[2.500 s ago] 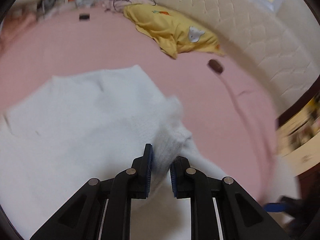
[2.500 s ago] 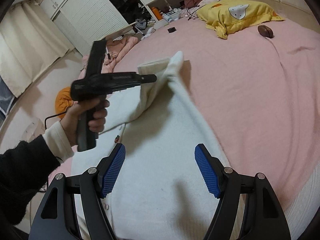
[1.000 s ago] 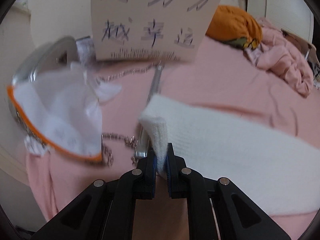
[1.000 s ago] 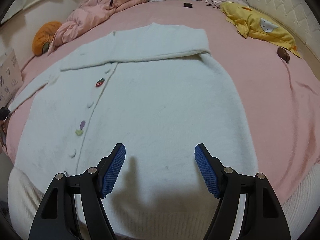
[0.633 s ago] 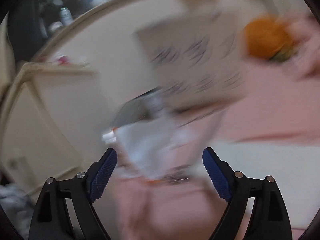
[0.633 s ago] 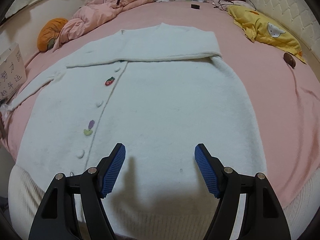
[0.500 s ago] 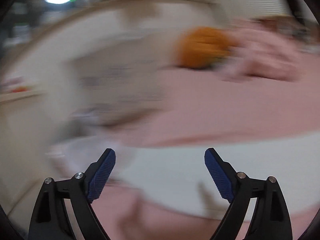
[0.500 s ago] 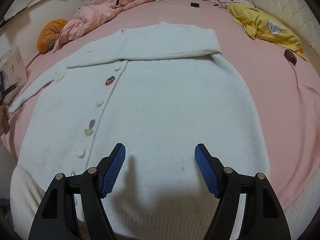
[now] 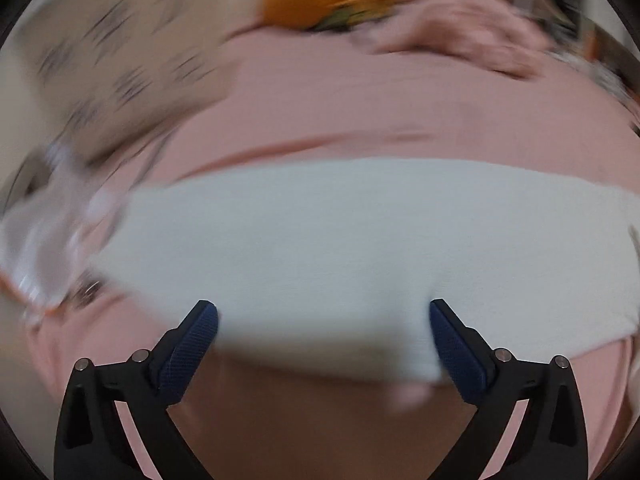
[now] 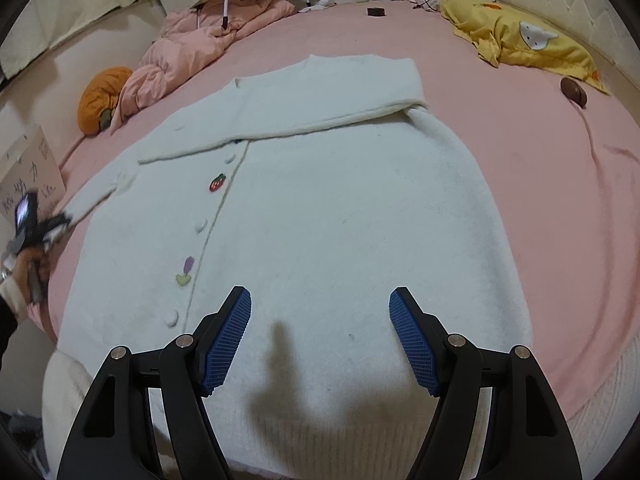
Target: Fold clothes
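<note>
A white cardigan [image 10: 320, 200] lies flat, front up, on the pink bed [image 10: 560, 184]. One sleeve [image 10: 320, 112] is folded across its chest. The other sleeve [image 10: 92, 196] stretches out to the left edge. In the blurred left wrist view that sleeve [image 9: 340, 248] lies across the bed under my left gripper [image 9: 324, 320]. Its jaws are opening wide and their pads touch nothing. At the far left of the right wrist view a hand [image 10: 24, 258] holds the left gripper [image 10: 56, 228] by the cuff. My right gripper [image 10: 320, 304] hangs open over the cardigan's lower front.
An orange cushion [image 10: 100, 98] and a pink duvet [image 10: 200, 40] lie at the back left. A cardboard sign [image 10: 28, 176] stands off the bed's left edge. A yellow pillow [image 10: 520, 40] and a small brown object [image 10: 574, 90] lie at the back right.
My left gripper let go of the sleeve cuff, spread its jaws wide and swung along the sleeve. The right gripper stayed open over the cardigan and barely moved.
</note>
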Motion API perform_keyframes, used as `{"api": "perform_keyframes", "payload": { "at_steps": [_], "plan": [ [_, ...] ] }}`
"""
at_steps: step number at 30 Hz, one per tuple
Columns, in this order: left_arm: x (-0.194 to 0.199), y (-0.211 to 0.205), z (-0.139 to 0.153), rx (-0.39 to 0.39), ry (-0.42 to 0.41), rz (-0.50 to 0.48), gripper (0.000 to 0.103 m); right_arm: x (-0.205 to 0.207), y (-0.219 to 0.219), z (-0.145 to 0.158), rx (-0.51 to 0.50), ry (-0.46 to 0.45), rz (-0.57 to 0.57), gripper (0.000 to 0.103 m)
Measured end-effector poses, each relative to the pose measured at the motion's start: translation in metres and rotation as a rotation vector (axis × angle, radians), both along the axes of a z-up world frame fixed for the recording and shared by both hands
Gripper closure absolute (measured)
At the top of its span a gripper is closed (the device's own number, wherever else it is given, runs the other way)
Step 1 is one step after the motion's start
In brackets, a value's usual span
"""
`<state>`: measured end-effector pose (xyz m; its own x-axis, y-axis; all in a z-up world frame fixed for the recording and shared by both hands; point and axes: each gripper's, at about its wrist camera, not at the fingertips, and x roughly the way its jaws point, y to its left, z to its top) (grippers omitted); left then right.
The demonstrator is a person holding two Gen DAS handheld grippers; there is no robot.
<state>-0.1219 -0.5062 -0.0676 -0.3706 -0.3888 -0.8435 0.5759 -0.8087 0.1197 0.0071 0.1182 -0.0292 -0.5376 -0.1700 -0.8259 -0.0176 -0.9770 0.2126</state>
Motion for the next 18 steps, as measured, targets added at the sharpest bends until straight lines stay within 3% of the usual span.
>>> {"api": "perform_keyframes", "payload": {
  "at_steps": [1, 2, 5, 7, 9, 12, 15, 18],
  "plan": [
    [0.011, -0.009, 0.006, 0.014, 0.007, 0.043, 0.0, 0.001, 0.002, 0.001, -0.01, 0.006, -0.005, 0.031],
    [0.021, -0.015, 0.015, -0.021, -0.002, 0.11, 0.002, 0.001, 0.004, 0.003, -0.021, 0.015, -0.011, 0.031],
    [0.045, -0.023, 0.054, -0.211, -0.034, 0.301, 0.002, 0.003, 0.007, 0.01, -0.039, 0.044, -0.021, 0.031],
    [0.067, -0.017, 0.087, -0.18, 0.093, 0.333, 0.002, 0.005, 0.007, 0.016, -0.035, 0.073, -0.015, 0.031],
    [0.083, 0.008, 0.12, -0.07, 0.241, 0.265, 0.002, 0.008, 0.004, 0.022, -0.014, 0.108, 0.003, 0.031],
    [0.095, 0.071, 0.151, 0.081, 0.295, 0.084, 0.002, 0.014, -0.002, 0.031, 0.01, 0.148, 0.03, 0.031],
    [0.11, 0.156, 0.164, 0.191, 0.281, -0.154, 0.002, 0.023, -0.009, 0.039, 0.063, 0.183, 0.049, 0.031],
    [0.127, 0.254, 0.145, 0.208, 0.159, -0.38, 0.002, 0.031, -0.009, 0.044, 0.063, 0.2, 0.059, 0.031]
  ]
}}
